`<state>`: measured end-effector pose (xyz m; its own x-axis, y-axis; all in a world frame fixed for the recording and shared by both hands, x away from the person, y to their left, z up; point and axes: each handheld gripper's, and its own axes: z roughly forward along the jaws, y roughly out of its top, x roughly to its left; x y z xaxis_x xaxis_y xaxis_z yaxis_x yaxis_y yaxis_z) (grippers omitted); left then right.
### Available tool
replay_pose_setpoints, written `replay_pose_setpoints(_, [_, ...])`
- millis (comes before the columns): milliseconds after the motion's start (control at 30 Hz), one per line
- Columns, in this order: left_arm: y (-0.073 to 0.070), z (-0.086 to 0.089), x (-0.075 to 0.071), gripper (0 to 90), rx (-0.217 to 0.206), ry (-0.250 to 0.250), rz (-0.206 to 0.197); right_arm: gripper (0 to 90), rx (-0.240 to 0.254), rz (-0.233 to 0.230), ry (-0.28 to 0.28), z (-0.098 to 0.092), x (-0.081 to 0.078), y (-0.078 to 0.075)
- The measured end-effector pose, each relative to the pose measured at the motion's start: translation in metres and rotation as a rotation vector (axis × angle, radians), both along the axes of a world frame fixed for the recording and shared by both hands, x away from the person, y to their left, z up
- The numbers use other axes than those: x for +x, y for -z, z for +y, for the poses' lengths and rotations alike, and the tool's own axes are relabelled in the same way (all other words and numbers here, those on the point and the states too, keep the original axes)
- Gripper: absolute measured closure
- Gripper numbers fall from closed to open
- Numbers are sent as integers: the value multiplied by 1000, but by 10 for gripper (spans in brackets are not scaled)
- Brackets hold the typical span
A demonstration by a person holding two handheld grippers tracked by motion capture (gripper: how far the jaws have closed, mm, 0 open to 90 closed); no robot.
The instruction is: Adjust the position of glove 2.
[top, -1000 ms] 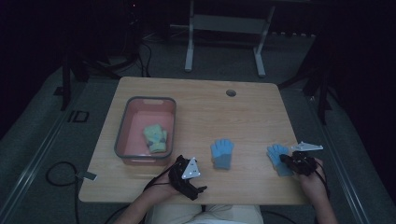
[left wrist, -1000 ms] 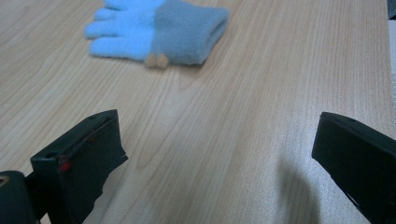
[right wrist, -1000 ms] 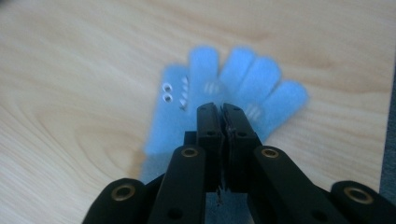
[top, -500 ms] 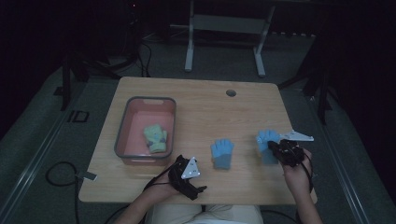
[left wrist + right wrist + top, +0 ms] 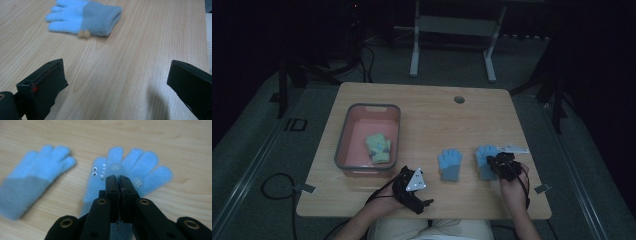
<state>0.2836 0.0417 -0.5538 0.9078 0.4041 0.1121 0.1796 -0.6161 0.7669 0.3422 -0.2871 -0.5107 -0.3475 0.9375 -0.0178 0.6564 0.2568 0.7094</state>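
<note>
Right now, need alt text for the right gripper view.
The right gripper, jaws shut, pinches a blue knit glove with small googly eyes, fingers spread away from the camera on a wooden table. A second blue glove with a grey cuff lies blurred at left.

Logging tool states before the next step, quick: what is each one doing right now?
Left tool: open, holding nothing.
Right tool: shut on the right glove.
</note>
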Motion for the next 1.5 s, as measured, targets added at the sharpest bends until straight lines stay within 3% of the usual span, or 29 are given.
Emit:
replay_pose_setpoints(300, [0, 0, 0, 16, 0, 2, 1, 820, 19, 78, 30, -2, 10, 28])
replay_pose_setpoints(467, [1, 0, 0, 16, 8, 8, 5, 745, -10, 65, 12, -1, 10, 31])
replay_pose_setpoints(633, [1, 0, 0, 16, 2, 6, 5, 685, -8, 22, -14, -6, 6, 20])
replay_pose_setpoints(800, [1, 0, 0, 16, 2, 6, 3, 653, -27, 1, -94, -15, 7, 12])
replay_pose_setpoints(1033, [1, 0, -1, 16, 2, 6, 4, 630, -30, 28, -211, -19, 14, 18])
replay_pose_setpoints(1167, [1, 0, -1, 17, -3, 6, 7, 630, -58, 56, -223, -21, 15, 30])
replay_pose_setpoints(1300, [0, 1, -1, 17, -1, 3, 4, 658, -20, 47, -209, -25, 13, 34])
replay_pose_setpoints(1500, [0, 0, -2, 16, 2, 6, 1, 800, -40, 35, -191, -24, 14, 34])
